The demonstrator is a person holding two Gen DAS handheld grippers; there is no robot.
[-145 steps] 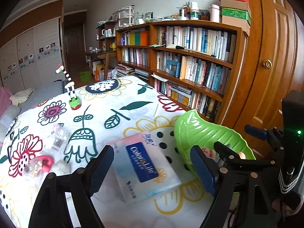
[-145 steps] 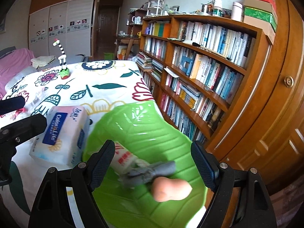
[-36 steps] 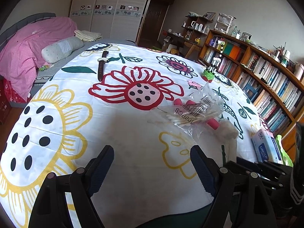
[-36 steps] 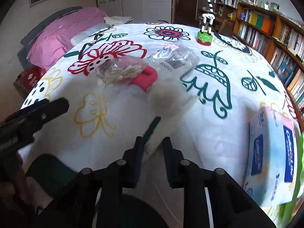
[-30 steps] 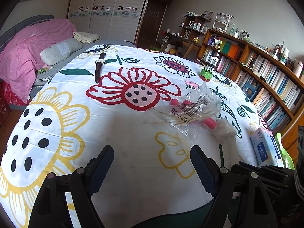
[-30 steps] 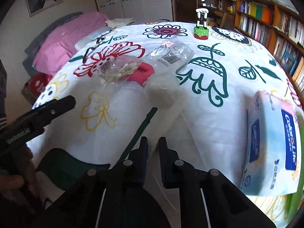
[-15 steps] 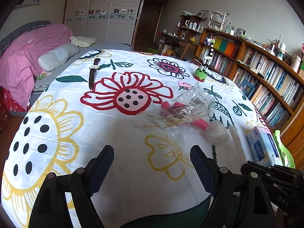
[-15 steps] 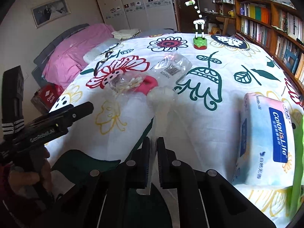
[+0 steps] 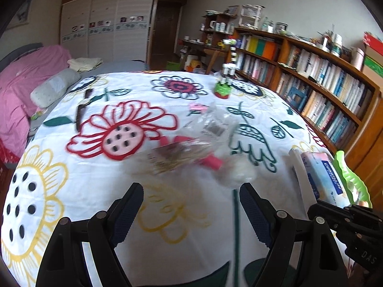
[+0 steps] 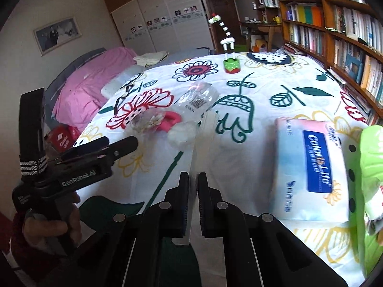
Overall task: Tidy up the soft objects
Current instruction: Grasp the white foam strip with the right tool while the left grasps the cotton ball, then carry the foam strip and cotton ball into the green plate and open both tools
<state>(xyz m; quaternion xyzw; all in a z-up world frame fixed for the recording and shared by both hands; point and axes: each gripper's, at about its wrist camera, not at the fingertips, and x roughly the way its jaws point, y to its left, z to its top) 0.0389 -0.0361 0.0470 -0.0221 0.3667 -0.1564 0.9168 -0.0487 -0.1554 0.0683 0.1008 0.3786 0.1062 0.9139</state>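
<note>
A thin white sheet (image 10: 195,167) stands on edge between the pads of the right gripper (image 10: 193,191), which is pinched tight on its lower end while the sheet's far end reaches up toward a white cotton ball (image 10: 181,132) on the flowered cloth (image 10: 263,91). Just beyond lie a pink object under a clear bag of swabs (image 10: 148,119) and a second clear bag (image 10: 198,98). To the right lies a tissue pack (image 10: 308,167), touching a green leaf-shaped tray (image 10: 371,167). The left gripper (image 9: 191,212) hovers wide apart over the cloth, holding nothing.
</note>
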